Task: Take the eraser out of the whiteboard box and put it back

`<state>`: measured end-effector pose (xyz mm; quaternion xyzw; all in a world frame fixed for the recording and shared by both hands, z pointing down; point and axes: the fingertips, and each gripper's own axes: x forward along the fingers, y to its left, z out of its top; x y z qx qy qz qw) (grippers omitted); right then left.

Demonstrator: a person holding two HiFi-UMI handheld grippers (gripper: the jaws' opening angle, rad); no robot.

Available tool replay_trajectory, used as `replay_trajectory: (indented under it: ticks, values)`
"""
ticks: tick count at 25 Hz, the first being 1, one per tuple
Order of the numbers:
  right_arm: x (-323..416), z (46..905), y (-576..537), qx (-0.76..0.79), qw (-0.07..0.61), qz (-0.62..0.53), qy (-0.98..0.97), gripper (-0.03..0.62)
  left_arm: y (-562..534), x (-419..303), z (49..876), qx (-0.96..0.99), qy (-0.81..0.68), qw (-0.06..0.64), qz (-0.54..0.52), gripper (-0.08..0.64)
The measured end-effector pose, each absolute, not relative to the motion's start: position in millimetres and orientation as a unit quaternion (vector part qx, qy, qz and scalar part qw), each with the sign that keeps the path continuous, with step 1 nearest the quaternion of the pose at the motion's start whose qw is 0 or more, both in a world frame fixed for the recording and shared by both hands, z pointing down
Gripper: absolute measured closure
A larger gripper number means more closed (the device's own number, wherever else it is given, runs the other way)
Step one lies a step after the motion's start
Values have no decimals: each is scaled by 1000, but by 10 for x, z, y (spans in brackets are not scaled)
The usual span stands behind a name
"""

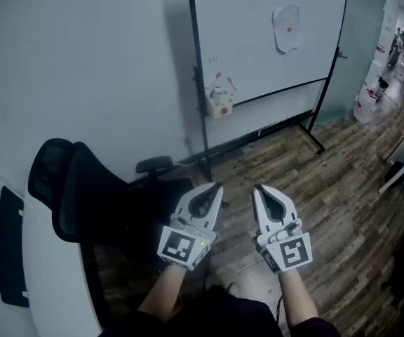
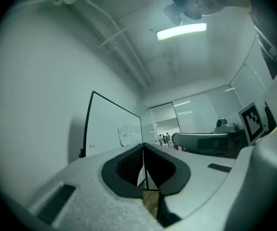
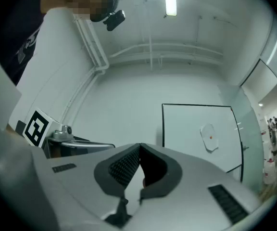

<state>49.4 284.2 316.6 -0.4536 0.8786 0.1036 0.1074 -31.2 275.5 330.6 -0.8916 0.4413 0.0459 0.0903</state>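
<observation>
A whiteboard (image 1: 268, 34) on a black wheeled stand stands against the far wall. A small white box (image 1: 219, 102) hangs at its left post with small pink things sticking out; I cannot make out the eraser in it. My left gripper (image 1: 218, 186) and right gripper (image 1: 258, 187) are held side by side low in the head view, well short of the board, both pointing toward it. Both are shut with nothing between the jaws. The left gripper view shows its tips (image 2: 143, 146) meeting, with the whiteboard (image 2: 112, 129) beyond. The right gripper (image 3: 139, 146) is likewise closed before the whiteboard (image 3: 201, 134).
A black office chair (image 1: 90, 195) stands at the left beside a white desk (image 1: 48, 279) bearing a dark flat item (image 1: 11, 248). A round paper (image 1: 287, 27) is stuck on the board. Wooden floor (image 1: 342, 188) stretches ahead; people stand far off at the right.
</observation>
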Motion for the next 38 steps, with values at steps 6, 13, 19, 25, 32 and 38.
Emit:
replay_trajectory:
  ticks: [6,13,19,25,32,38]
  values:
    - [561,3118,2891,-451,104,107,880,589,2801,-189,3296,-894,436,94,43,554]
    - [386,3182,2866,-442,113,93,885,589,2819,-263,3280,-895,430,108,43,554]
    - [162,3160,2800,-444,119,90,884,589,2804,-546,3298,-891,441,93,45,554]
    - [-10,3219,2774,-447,105,90,884,589,2774,-723,3325,-892,442,86,44,554]
    - [-141,3285,2682,-461,95,83,878,589,2667,-841,3403,-899,429,75,37,554]
    - [-93,3364,2551,-468,83,78,876,589,2498,-788,3482,-903,422,65,34,554]
